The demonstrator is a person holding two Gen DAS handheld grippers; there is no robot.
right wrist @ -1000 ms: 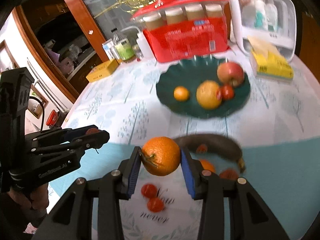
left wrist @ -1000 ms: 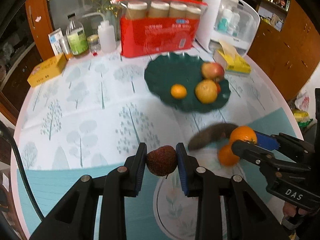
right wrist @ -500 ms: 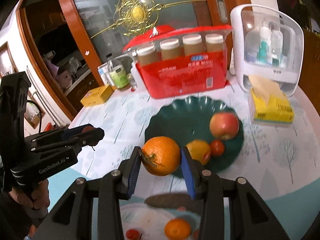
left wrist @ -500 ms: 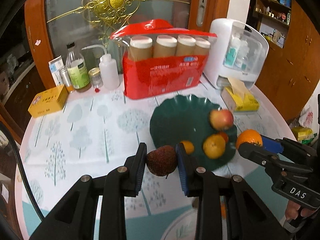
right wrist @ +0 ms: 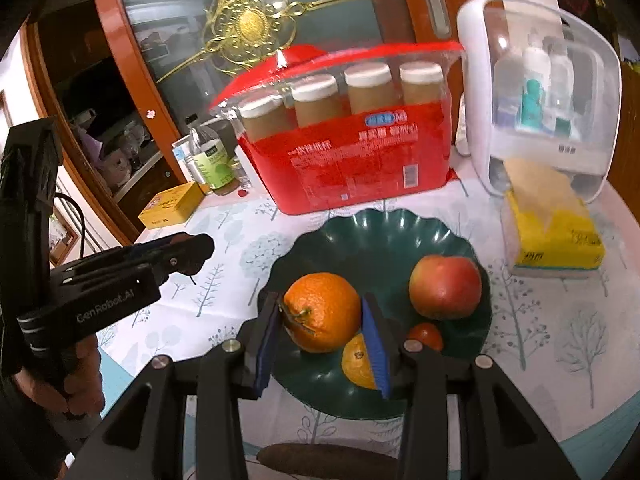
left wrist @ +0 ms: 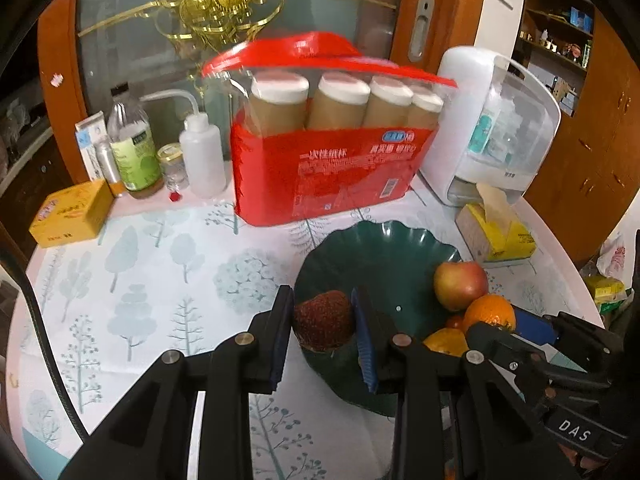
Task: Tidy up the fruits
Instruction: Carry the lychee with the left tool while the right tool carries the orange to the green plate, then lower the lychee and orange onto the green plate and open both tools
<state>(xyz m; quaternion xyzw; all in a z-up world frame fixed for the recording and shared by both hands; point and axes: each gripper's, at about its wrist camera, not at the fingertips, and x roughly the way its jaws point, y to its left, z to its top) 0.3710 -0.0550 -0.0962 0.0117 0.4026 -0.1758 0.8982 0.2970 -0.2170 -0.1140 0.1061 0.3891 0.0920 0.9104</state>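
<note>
Left tongs: a dark red, rough-skinned fruit is being gripped between the two blue pads, above the near-left rim of the green plate.
Right tongs: an orange is being clamped between the pads, held over the near-left part of the plate.
Plate: it is being carried by the bench, toward the far right edge, just in front of the red cup pack.
Fruit on the plate: a red apple is lying on the right side, a small red tomato just in front of it, and a second citrus fruit is being partly hidden by the right pad.
Banana: a dark one is lying on the bench by the near edge, below the plate.
Tissue box: it is sitting right of the plate, near the white dispenser.
</note>
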